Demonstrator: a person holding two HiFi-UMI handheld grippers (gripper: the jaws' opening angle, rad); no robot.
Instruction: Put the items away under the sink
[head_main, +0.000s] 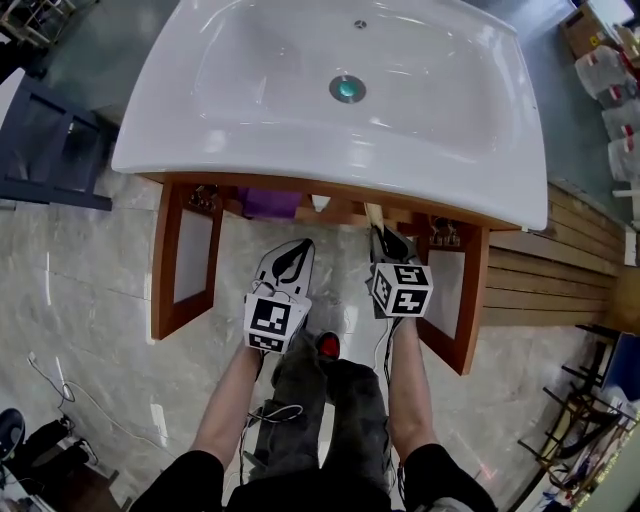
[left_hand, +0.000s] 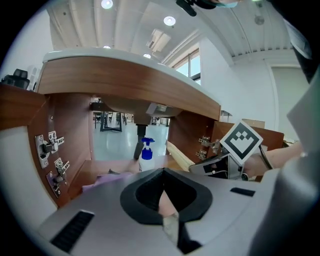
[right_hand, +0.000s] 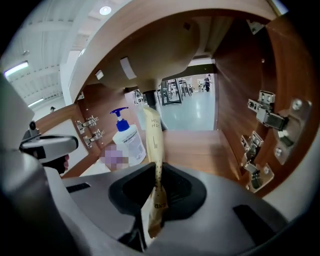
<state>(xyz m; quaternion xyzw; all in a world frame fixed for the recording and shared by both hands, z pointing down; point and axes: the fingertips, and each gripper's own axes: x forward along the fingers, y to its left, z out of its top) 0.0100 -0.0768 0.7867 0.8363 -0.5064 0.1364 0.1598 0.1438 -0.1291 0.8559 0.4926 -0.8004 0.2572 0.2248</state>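
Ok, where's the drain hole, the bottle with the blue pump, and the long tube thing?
drain hole (head_main: 347, 88), head view, on its greenish centre.
bottle (right_hand: 129, 144), right gripper view, on its white body below the blue pump.
long tube (right_hand: 155, 145), right gripper view, on its beige middle stretch.

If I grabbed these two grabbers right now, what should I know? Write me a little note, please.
Right gripper: shut on the cream tube, pointed into the open cabinet under the sink.
Left gripper: jaws together, nothing held.
Already inside: white bottle with blue top, purple cloth.
Left to do: set the tube inside and let go.
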